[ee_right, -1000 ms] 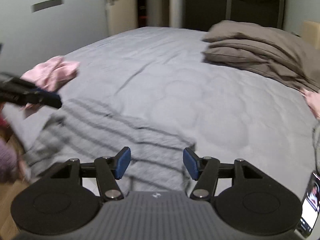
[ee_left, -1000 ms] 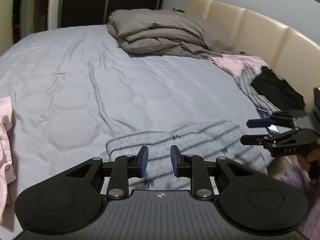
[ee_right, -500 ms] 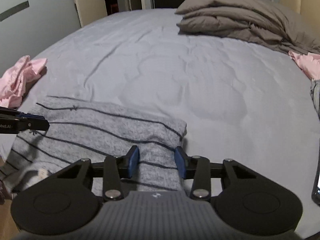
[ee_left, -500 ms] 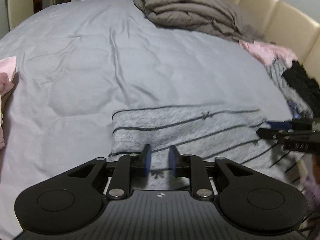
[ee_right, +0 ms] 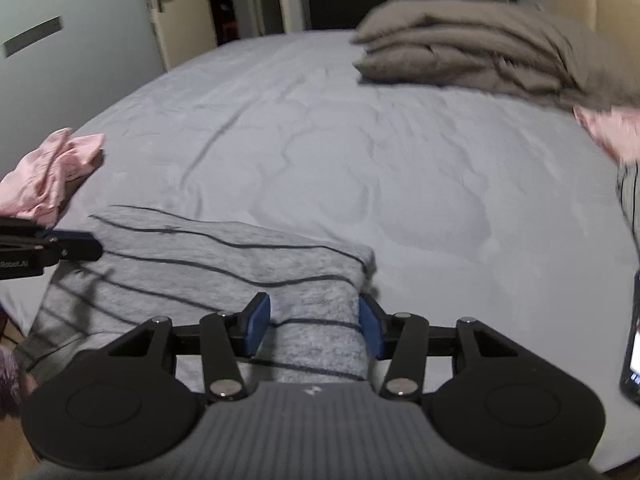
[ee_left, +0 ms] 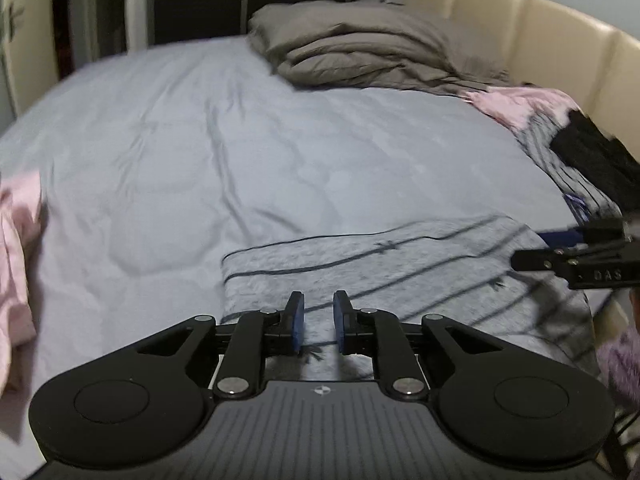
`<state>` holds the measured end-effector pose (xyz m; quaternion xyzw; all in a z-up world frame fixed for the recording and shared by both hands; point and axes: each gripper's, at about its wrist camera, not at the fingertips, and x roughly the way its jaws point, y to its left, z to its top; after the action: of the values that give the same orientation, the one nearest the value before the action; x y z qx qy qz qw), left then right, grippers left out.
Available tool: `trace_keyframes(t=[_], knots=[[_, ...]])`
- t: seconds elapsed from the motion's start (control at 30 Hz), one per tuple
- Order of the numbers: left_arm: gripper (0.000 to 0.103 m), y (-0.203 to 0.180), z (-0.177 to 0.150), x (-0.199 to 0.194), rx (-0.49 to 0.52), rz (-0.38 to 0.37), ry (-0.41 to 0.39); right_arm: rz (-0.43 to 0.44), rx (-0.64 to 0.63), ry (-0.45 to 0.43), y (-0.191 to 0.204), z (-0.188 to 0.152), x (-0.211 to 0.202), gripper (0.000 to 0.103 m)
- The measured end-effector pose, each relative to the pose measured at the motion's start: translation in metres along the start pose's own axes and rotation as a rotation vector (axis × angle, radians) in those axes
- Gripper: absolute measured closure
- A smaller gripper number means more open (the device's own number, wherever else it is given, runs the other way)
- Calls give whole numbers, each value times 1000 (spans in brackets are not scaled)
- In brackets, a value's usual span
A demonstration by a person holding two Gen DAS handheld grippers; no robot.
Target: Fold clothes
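A grey garment with thin dark stripes [ee_left: 400, 264] lies folded flat at the near edge of the bed; it also shows in the right wrist view [ee_right: 224, 264]. My left gripper [ee_left: 318, 322] hovers over its near left part, jaws a small gap apart, holding nothing. My right gripper [ee_right: 314, 326] is open wide over the garment's right end, with cloth showing between the pads but not pinched. Each gripper shows in the other's view: the right one [ee_left: 576, 256] at the garment's right side, the left one [ee_right: 52, 246] at its left side.
The grey-blue bed sheet [ee_left: 240, 152] stretches ahead. A folded brown duvet [ee_left: 360, 48] lies at the far side. Pink clothes [ee_left: 16, 272] lie at the left; pink, striped and black clothes [ee_left: 576, 148] pile at the right by the beige headboard [ee_left: 540, 40]. A phone [ee_right: 632, 356] lies at the right.
Both grippers have lifted and tilted up from the garment. The right jaws have opened wider and the left jaws have opened a little. The garment stays flat on the bed.
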<state>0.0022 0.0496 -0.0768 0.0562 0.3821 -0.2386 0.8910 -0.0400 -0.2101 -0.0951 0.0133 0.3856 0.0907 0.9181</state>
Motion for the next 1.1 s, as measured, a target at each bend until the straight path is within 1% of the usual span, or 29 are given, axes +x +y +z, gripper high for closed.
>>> trace_keyframes(t=[0.07, 0.17, 0.27, 0.33, 0.4, 0.47, 0.57, 0.6, 0.63, 0.7, 0.73, 0.77, 0.8, 0.83, 0.87, 0.93, 1.0, 1.03, 1.1], knots=[[90, -8, -4, -6, 25, -19, 5, -9, -55, -10, 11, -3, -6, 51], [90, -19, -15, -8, 85, -41, 40, -21, -115, -8, 21, -10, -7, 50], [90, -24, -28, 0, 122, -29, 103, -66, -143, 20, 22, -15, -4, 51], [90, -23, -36, 4, 127, -13, 131, -83, -122, 56, 16, -18, 0, 51], [90, -19, -40, 5, 128, -22, 131, -71, -80, 79, 6, -20, 4, 51], [90, -18, -42, 4, 128, -28, 139, -52, -47, 87, -2, -21, 5, 50], [90, -16, -44, -4, 137, -33, 155, -42, -32, 82, -5, -21, -1, 50], [90, -16, -43, -7, 137, -36, 148, -40, -30, 77, -5, -22, -3, 48], [90, -15, -42, -13, 130, -43, 124, -41, -28, 72, -5, -23, -6, 40], [90, -11, -37, -22, 101, -59, 58, -50, -21, 56, -6, -24, -12, 33], [88, -8, -36, -27, 81, -58, 26, -49, -12, 49, -8, -24, -15, 33], [82, -4, -34, -31, 60, -54, -4, -48, 1, 44, -9, -24, -17, 33], [72, 1, -32, -33, 30, -38, -25, -45, 24, 44, -12, -23, -17, 33], [65, 7, -30, -33, -6, -21, -40, -43, 50, 46, -16, -22, -17, 32], [52, 14, -28, -33, -46, -5, -48, -40, 78, 50, -20, -21, -17, 31], [50, 30, -26, -32, -152, 33, -60, -27, 140, 61, -28, -21, -15, 28], [50, 48, -26, -28, -267, 47, -47, -10, 196, 74, -36, -21, -12, 27], [49, 56, -27, -25, -320, 45, -38, 4, 218, 85, -39, -22, -10, 26], [48, 70, -31, -18, -417, 15, -7, 31, 249, 109, -42, -24, -6, 25]])
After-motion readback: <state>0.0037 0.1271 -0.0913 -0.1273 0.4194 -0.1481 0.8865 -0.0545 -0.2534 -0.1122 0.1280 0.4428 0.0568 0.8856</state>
